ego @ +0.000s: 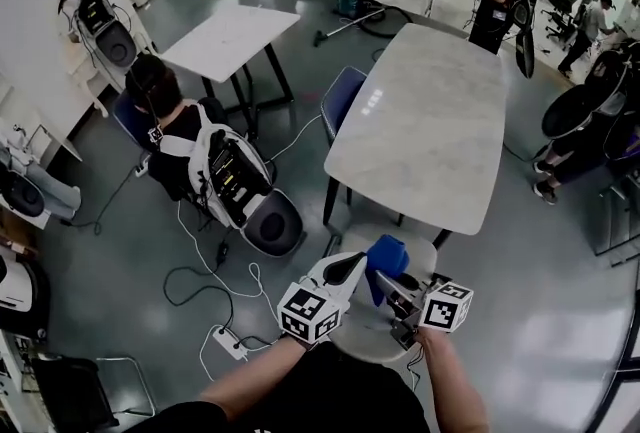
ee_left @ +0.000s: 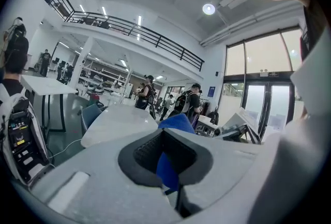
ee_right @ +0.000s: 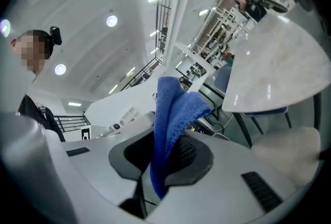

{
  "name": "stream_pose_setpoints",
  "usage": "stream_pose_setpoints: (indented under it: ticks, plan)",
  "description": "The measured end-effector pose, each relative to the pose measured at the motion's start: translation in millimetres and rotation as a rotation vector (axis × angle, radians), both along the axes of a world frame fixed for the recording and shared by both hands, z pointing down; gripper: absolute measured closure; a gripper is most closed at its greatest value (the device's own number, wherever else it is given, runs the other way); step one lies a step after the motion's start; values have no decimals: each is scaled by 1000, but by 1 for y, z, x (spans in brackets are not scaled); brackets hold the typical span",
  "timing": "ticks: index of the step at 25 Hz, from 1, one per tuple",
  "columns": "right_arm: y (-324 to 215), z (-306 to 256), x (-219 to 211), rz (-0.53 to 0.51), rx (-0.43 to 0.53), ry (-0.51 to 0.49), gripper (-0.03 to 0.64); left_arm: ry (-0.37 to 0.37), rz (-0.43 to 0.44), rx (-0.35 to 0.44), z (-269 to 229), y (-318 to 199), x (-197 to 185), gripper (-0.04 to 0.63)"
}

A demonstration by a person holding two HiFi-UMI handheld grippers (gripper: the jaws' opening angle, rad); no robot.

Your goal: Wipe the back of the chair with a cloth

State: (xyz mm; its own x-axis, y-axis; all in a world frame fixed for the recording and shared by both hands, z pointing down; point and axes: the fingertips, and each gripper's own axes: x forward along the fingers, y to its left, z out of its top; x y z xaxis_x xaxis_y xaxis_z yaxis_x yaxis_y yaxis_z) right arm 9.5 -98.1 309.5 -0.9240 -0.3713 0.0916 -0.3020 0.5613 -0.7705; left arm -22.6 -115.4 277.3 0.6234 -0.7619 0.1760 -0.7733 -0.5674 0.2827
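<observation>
We stand in a wide hall with a grey floor (ego: 520, 321). A long white table (ego: 430, 121) fills the middle, with a blue chair (ego: 340, 101) tucked at its left edge. At the table's near end sits a pale chair (ego: 365, 333), right beneath us. Above it our left gripper (ego: 357, 267) and right gripper (ego: 390, 287) both clench one blue cloth (ego: 386, 254), bunched between them.
</observation>
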Motion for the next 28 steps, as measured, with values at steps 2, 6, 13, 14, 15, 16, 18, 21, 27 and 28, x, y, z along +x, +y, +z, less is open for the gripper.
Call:
stream_pose_setpoints:
  ticks: [2, 6, 13, 14, 15, 16, 18, 21, 27, 28]
  plan:
    - [-1, -26, 4, 35, 82, 12, 545, 8, 3, 23, -16, 2, 2, 588]
    - [-4, -68, 14, 107, 221, 54, 545, 17, 8, 66, -46, 7, 8, 588]
    - [-1, -123, 27, 190, 431, 151, 545, 34, 33, 164, -100, 10, 24, 588]
    - [0, -129, 30, 201, 454, 156, 545, 34, 34, 176, -106, 11, 27, 588]
    - [1, -135, 33, 213, 475, 164, 546, 35, 35, 186, -110, 12, 29, 588]
    - [2, -139, 35, 223, 496, 175, 546, 36, 36, 195, -113, 13, 31, 588]
    - [5, -146, 36, 237, 529, 195, 546, 38, 38, 210, -118, 16, 33, 588]
    - [7, -151, 37, 243, 554, 207, 546, 36, 36, 224, -122, 17, 34, 588]
    - [11, -155, 37, 247, 595, 260, 546, 18, 16, 255, -135, 20, 32, 588]
    - [11, -154, 37, 247, 598, 263, 548, 16, 15, 259, -135, 20, 31, 588]
